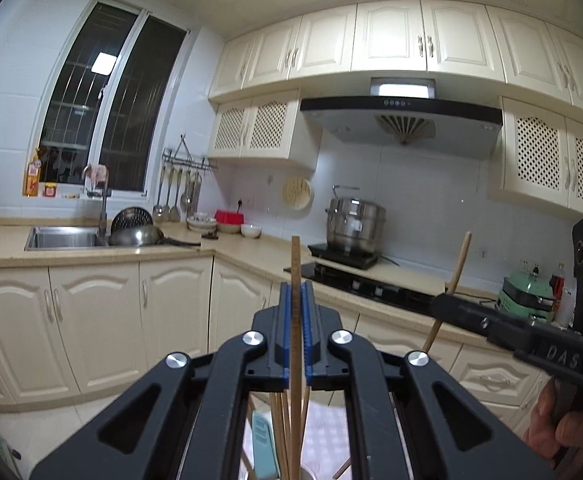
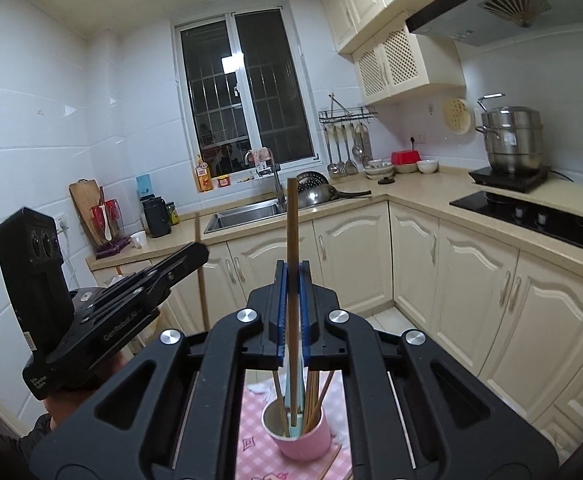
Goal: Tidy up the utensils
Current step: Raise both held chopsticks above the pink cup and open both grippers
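Blue-padded jaws of your left gripper [image 1: 300, 320] are pinched on a single pale chopstick [image 1: 296, 280], which stands nearly upright between the pads. Your right gripper [image 2: 292, 300] pinches a darker chopstick [image 2: 292, 224] the same way, its lower end reaching down into the pink cup [image 2: 299, 436].

The cup is your landmark. It stands directly below both grippers on a pink checked cloth [image 2: 251, 444], already holding a bundle of chopsticks and a pale green utensil. One loose chopstick lies on the cloth just beside the cup's base.

You look to be mid-sorting, with one stick lifted in each gripper above the cup. Whether these two are meant to come out or go in cannot be told from here. The next move calls for keeping each stick vertical and lining its tip up with the cup's mouth, or clearing the rim fully, without tipping the light cup.

Beyond the cup, cream cabinets run under a beige counter [image 2: 419, 192] with a sink [image 2: 243, 212] below a dark window. Right of the sink sits a steel pot [image 2: 511, 140] on a hob.
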Demonstrator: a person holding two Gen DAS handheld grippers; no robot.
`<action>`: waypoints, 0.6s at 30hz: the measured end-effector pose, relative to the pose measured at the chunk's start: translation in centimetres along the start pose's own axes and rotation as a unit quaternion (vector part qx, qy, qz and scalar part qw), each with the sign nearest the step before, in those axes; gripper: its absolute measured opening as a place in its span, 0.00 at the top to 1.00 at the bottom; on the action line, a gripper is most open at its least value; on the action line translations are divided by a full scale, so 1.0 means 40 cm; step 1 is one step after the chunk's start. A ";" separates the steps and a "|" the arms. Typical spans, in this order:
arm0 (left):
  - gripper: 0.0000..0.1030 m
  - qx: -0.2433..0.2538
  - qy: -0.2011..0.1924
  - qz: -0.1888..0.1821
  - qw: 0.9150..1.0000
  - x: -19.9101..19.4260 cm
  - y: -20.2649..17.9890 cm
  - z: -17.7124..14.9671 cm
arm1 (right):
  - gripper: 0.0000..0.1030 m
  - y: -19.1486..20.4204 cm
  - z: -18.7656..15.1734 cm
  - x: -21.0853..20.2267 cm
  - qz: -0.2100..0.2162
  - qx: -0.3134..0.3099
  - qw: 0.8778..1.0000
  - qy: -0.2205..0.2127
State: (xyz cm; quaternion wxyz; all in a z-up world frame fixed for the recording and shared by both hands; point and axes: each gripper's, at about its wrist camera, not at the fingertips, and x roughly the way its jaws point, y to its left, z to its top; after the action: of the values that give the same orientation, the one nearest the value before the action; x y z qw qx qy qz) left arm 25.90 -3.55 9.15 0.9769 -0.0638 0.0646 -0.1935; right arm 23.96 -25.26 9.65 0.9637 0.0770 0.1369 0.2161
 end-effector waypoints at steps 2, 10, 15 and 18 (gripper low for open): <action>0.96 0.004 -0.009 0.003 1.000 0.017 -0.001 0.006 | 0.94 0.002 0.004 0.018 0.001 -0.002 1.000 0.002; 0.96 -0.004 -0.004 0.017 1.000 0.088 0.010 -0.043 | 0.94 -0.001 -0.040 0.110 -0.002 0.000 1.000 0.030; 0.95 -0.007 0.011 0.032 0.999 0.129 0.030 -0.110 | 0.94 -0.011 -0.097 0.178 0.000 0.005 0.998 0.070; 0.59 -0.001 0.036 0.035 0.999 0.142 0.036 -0.154 | 0.78 -0.036 -0.133 0.210 0.006 0.029 0.994 0.105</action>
State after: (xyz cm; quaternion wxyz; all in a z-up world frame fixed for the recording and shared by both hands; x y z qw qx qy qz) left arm 30.72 -5.03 2.31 0.9801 -0.0555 0.1020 -0.1611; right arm 30.27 -22.40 2.34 0.9401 0.0826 0.2431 0.2243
